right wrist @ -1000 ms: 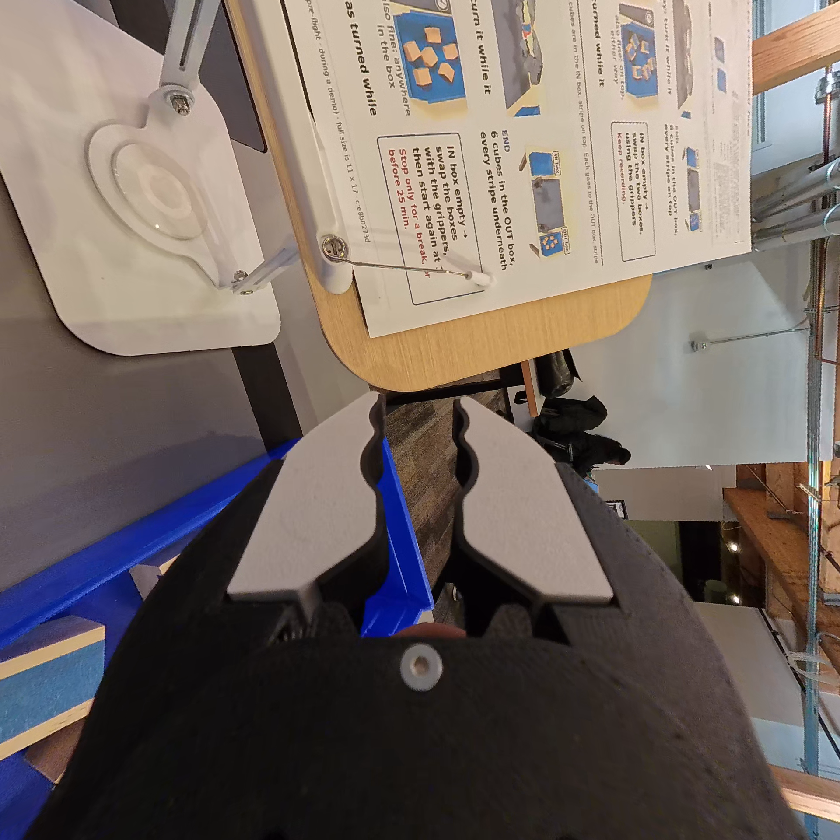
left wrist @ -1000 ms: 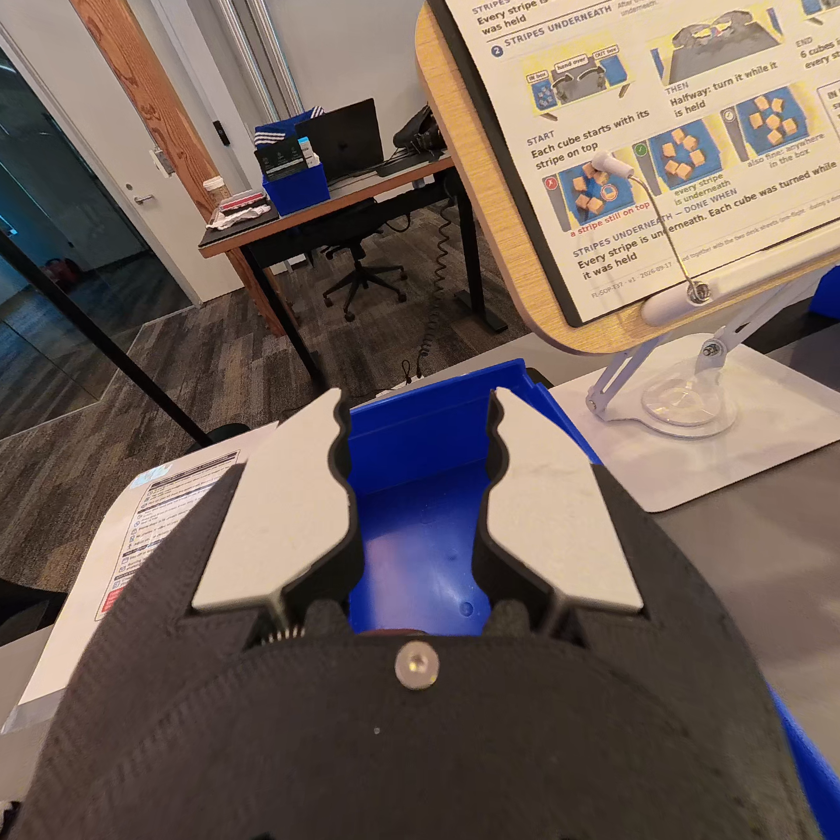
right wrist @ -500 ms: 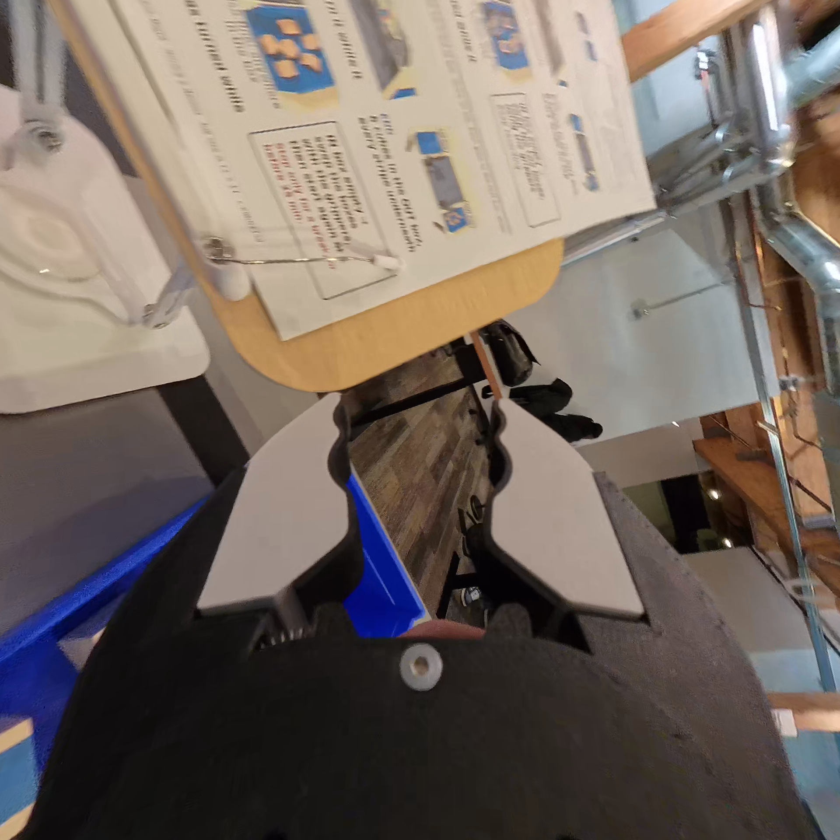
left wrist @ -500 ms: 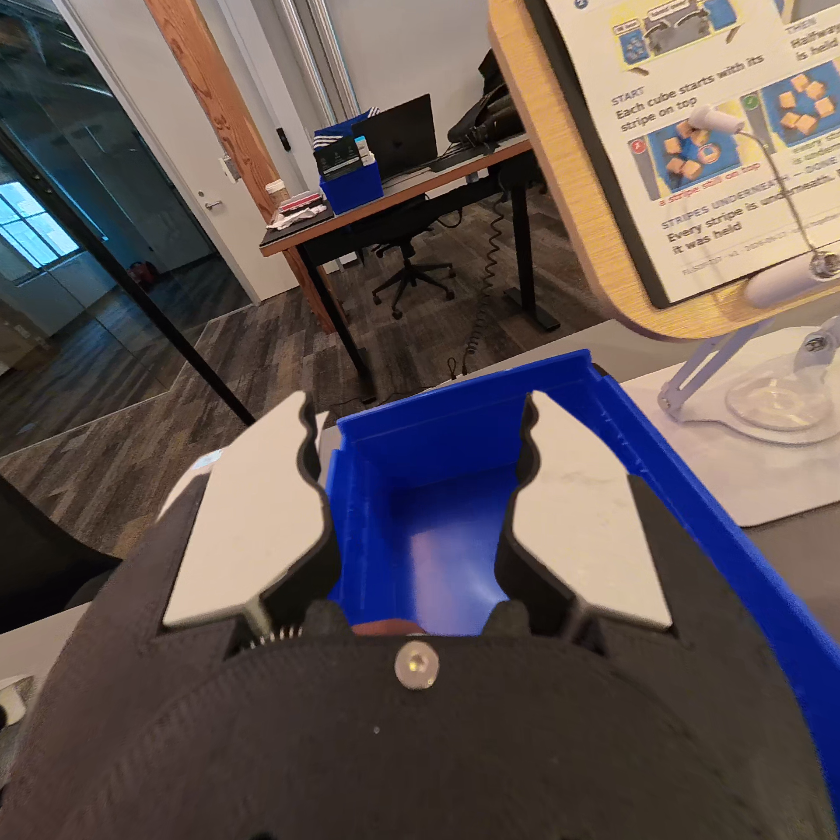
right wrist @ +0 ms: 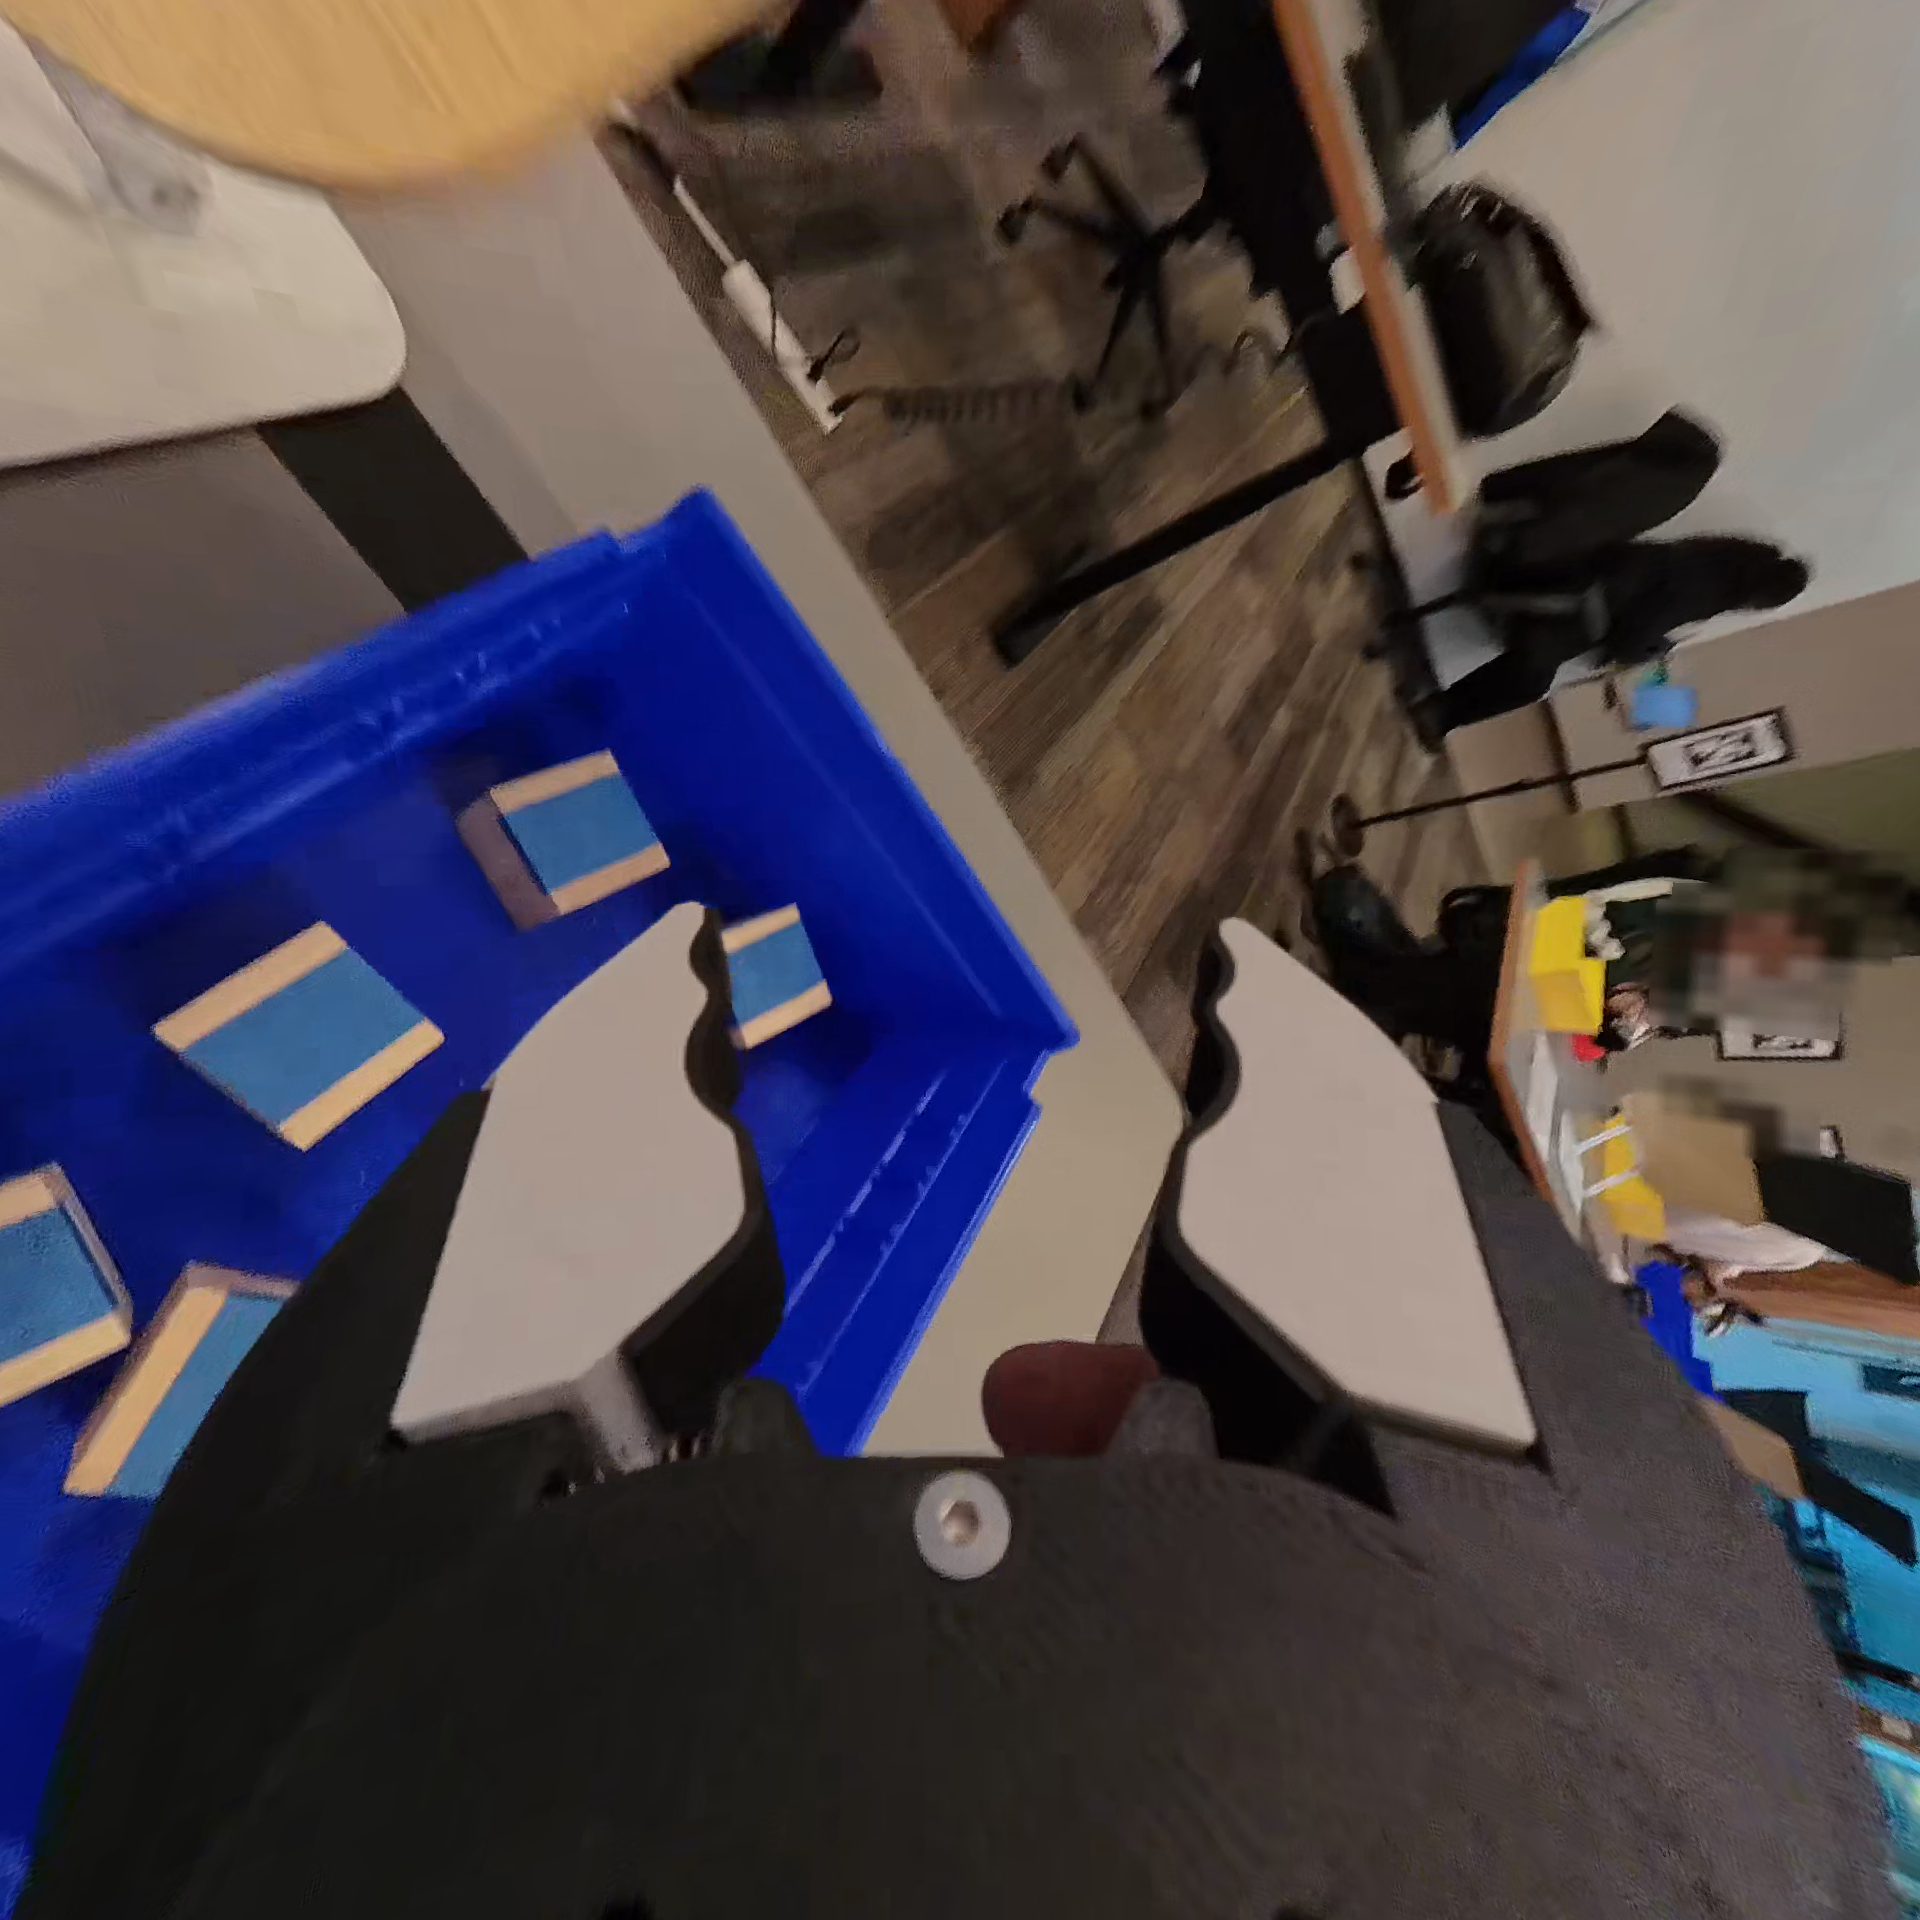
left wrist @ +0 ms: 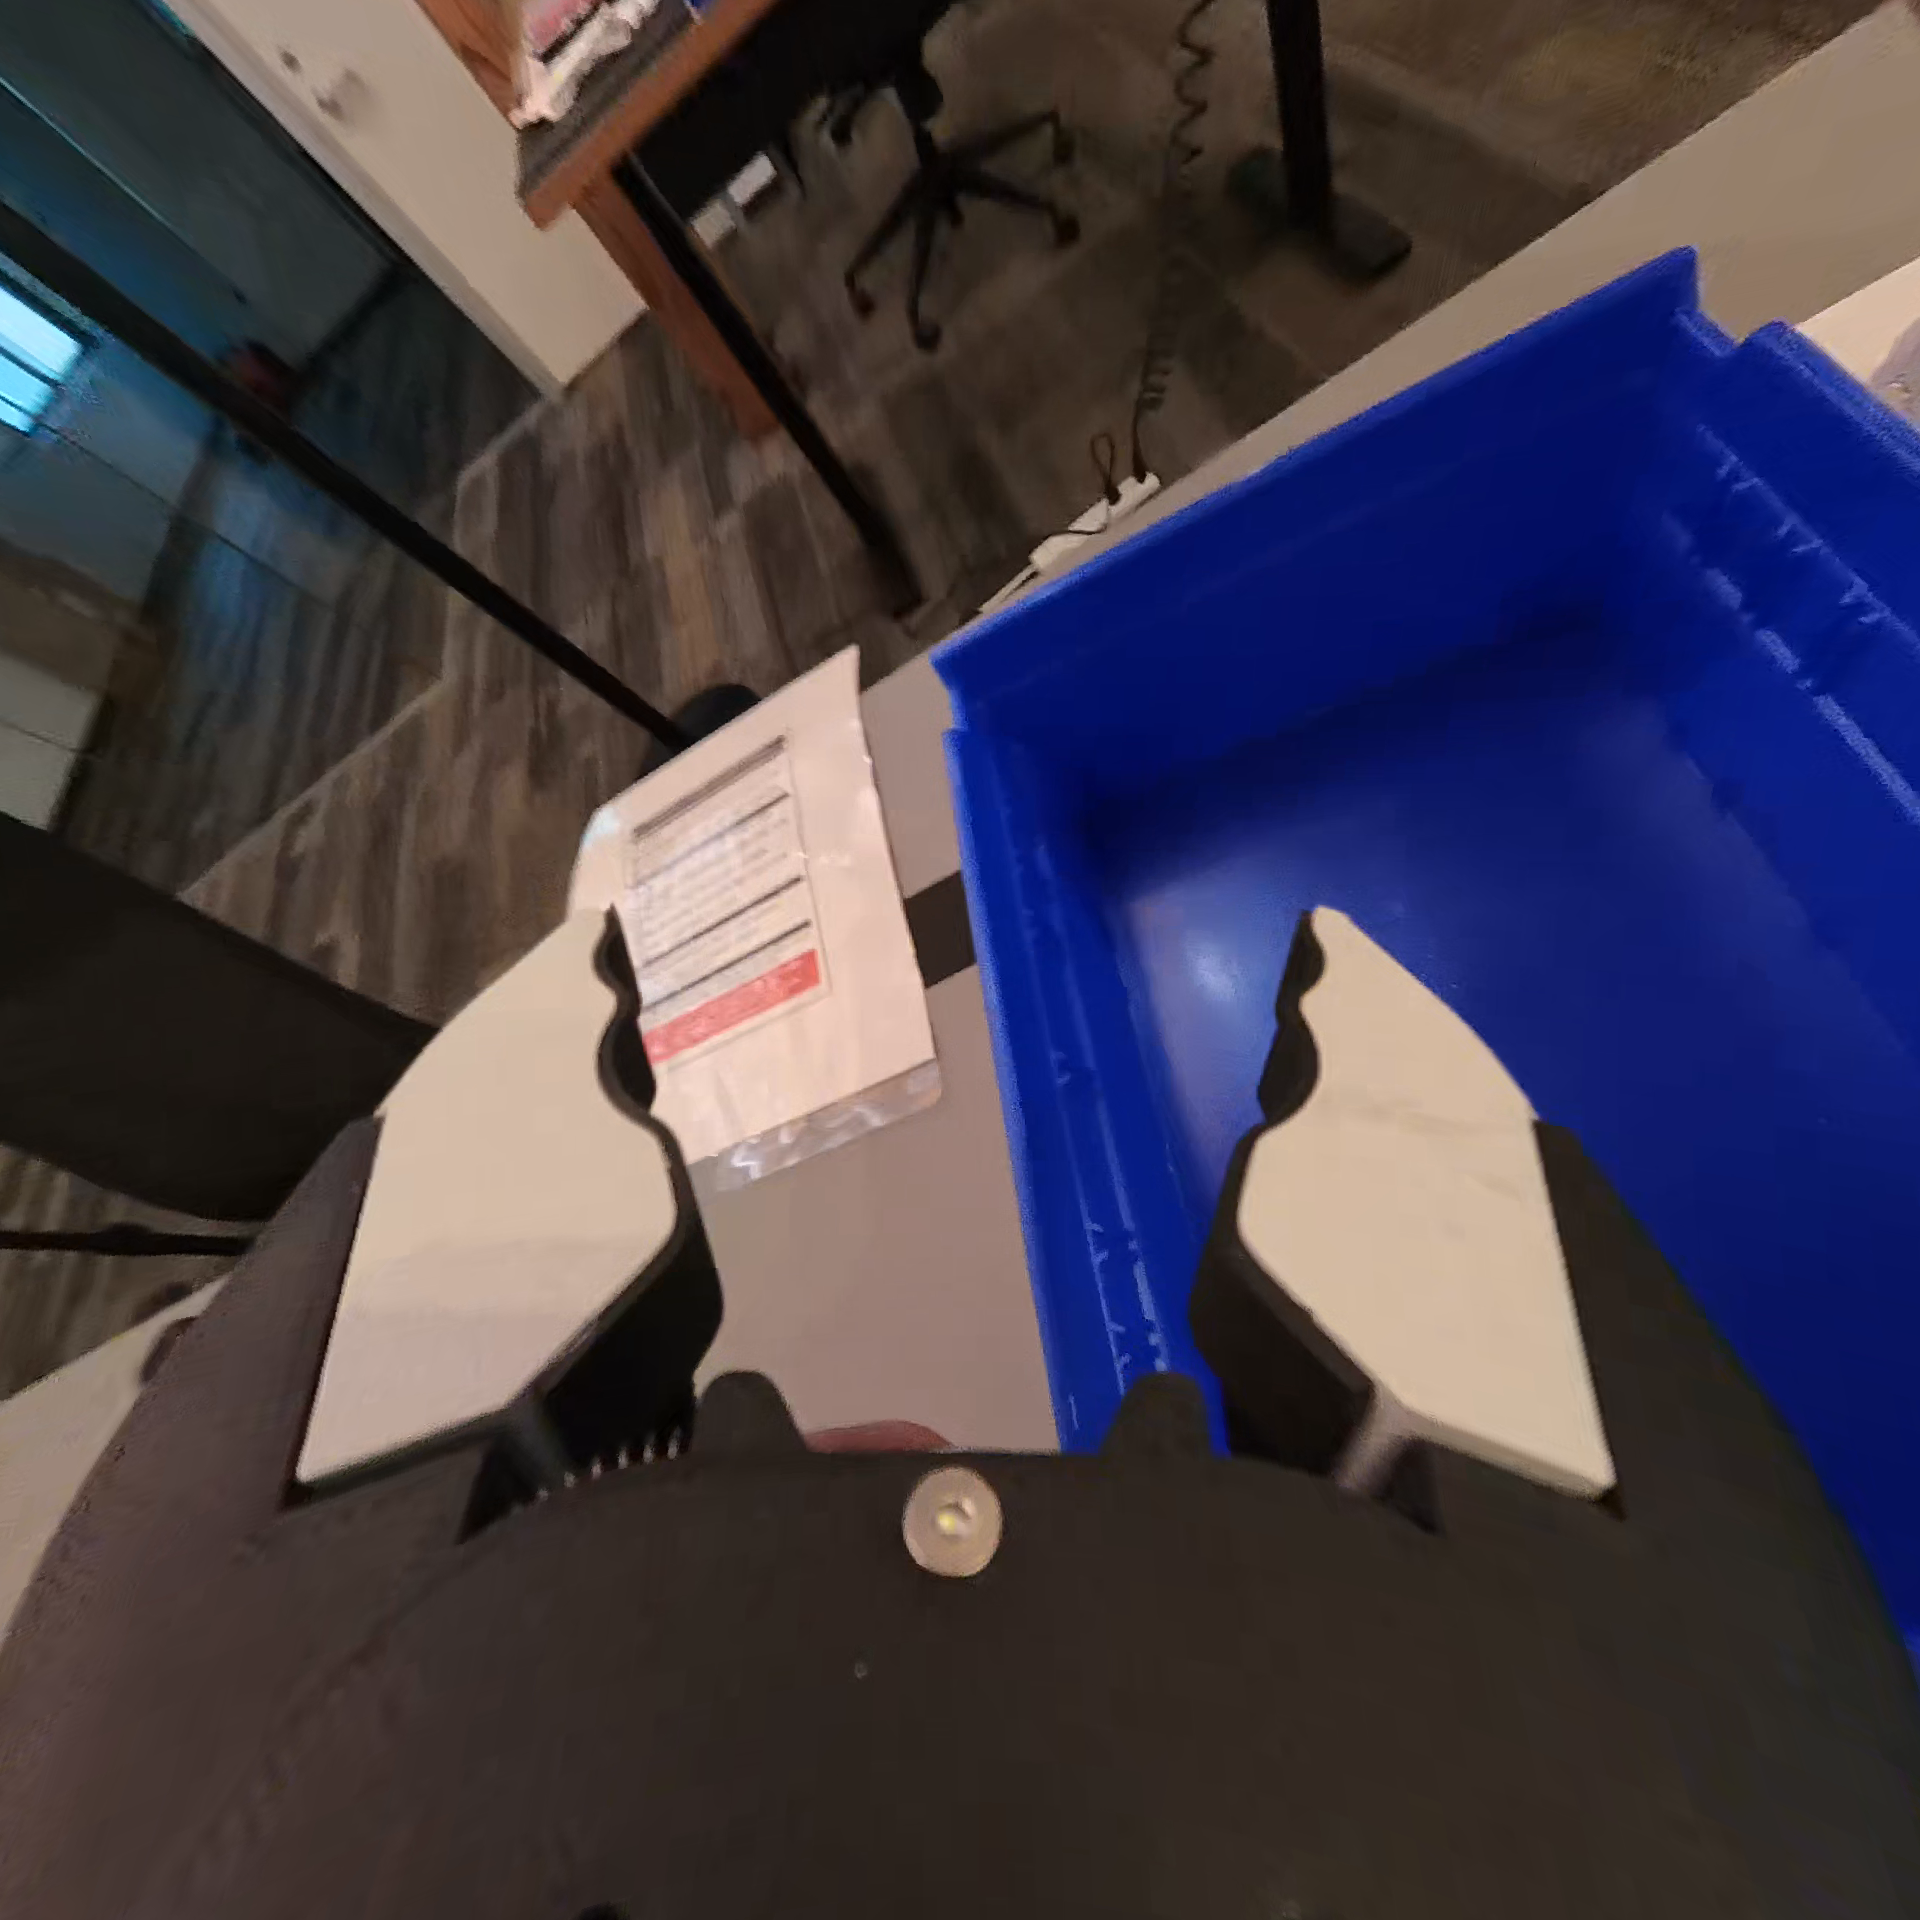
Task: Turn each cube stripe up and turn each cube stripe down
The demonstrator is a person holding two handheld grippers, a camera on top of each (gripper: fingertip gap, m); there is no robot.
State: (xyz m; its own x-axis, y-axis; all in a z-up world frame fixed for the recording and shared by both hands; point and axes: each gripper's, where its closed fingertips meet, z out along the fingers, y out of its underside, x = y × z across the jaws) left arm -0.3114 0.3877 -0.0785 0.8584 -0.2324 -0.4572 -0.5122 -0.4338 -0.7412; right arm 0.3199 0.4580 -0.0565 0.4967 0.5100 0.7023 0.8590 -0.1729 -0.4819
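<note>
Five cubes (right wrist: 298, 1034) sit stripe-up in the blue bin (right wrist: 894, 852), stripes all running roughly the same diagonal way, off to the left of the right gripper (right wrist: 961, 971), whose finger covers part of one. Both it and the left gripper (left wrist: 956, 961) are spread wide, holding nothing. Everything's pretty motion-blurred, and the other blue bin (left wrist: 1039, 935) looks bare where visible.

A laminated sheet (left wrist: 774, 935) lies on the grey table (left wrist: 883, 1278) at centre frame. Upper centre, an office chair (left wrist: 940, 197) stands by a wooden desk (left wrist: 665, 125). In the right wrist view, a light wooden board (right wrist: 395, 73) fills the upper left and a black backpack (right wrist: 1496, 301) sits upper right.
</note>
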